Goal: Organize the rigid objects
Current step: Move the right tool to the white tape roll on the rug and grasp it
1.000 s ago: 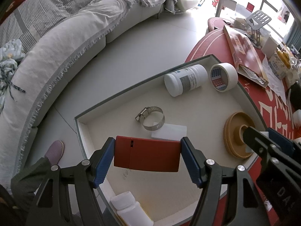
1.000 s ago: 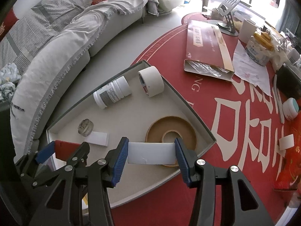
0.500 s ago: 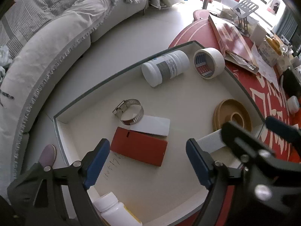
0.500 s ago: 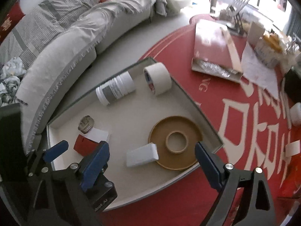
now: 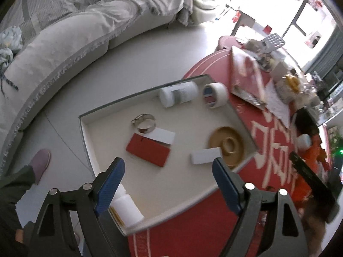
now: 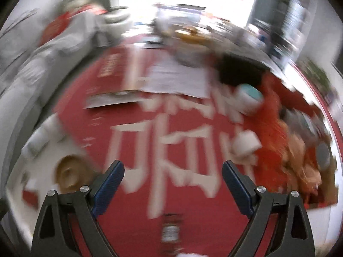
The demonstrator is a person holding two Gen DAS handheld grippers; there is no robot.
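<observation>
A white tray with a grey rim (image 5: 128, 98) sits at the edge of the red tablecloth. In it lie a red flat box (image 5: 148, 150), a white card (image 5: 161, 136), a metal hose clamp (image 5: 143, 123), a white bottle (image 5: 179, 94), a tape roll (image 5: 215, 95), a tan disc (image 5: 228, 147) and a white block (image 5: 205, 156). My left gripper (image 5: 168, 182) hangs open above the tray's near side, holding nothing. The right wrist view is blurred. There my right gripper (image 6: 172, 184) stands open and bare over the red cloth, with the tan disc (image 6: 68, 171) at lower left.
Another white bottle (image 5: 126, 207) lies in the tray's near corner. On the cloth to the right are a teal-lidded jar (image 6: 249, 98), a small white roll (image 6: 245, 143) and orange-red wrapping (image 6: 276, 132). A grey sofa (image 5: 64, 32) and a person's slippered foot (image 5: 39, 162) are at left.
My left gripper let go of the red box, which now lies in the tray, and rose. My right gripper released the white block beside the tan disc and swung right over the cloth.
</observation>
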